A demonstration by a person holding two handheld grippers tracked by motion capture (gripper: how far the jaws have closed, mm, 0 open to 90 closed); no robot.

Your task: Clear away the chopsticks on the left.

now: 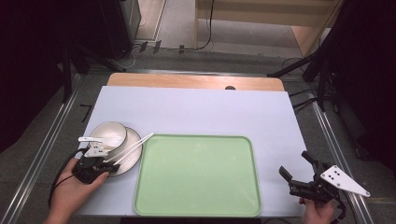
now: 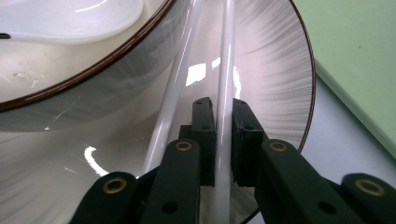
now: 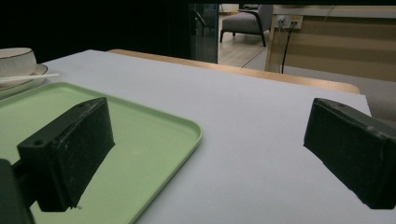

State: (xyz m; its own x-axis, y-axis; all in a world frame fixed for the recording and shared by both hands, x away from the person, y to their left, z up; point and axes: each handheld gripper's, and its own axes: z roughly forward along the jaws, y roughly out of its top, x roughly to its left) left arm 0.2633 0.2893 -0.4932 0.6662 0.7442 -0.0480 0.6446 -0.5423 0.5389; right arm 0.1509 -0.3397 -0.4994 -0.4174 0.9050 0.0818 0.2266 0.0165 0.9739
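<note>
The left gripper has its two black jaws closed on one of the thin white plastic chopsticks, gripping it near its lower end while it lies across the shallow white plate with a dark rim; the second white chopstick runs just beside the first one, outside the jaws, and seems to be free. The main risk, in my judgement, is that a lift takes up only the held stick and drags or rolls the other one off the plate onto the pale grey table. The grip is also far from the stick's middle, so the long free end may swing down and knock the white ceramic bowl with a dark rim, which sits on the plate. A smooth, round stick may also slip between the pads. The right gripper rests at the near right side of the table, its jaws wide apart and holding nothing. By count I see two chopsticks, one plate, one bowl, one empty light green rectangular plastic tray just beside the plate, and two grippers.
</note>
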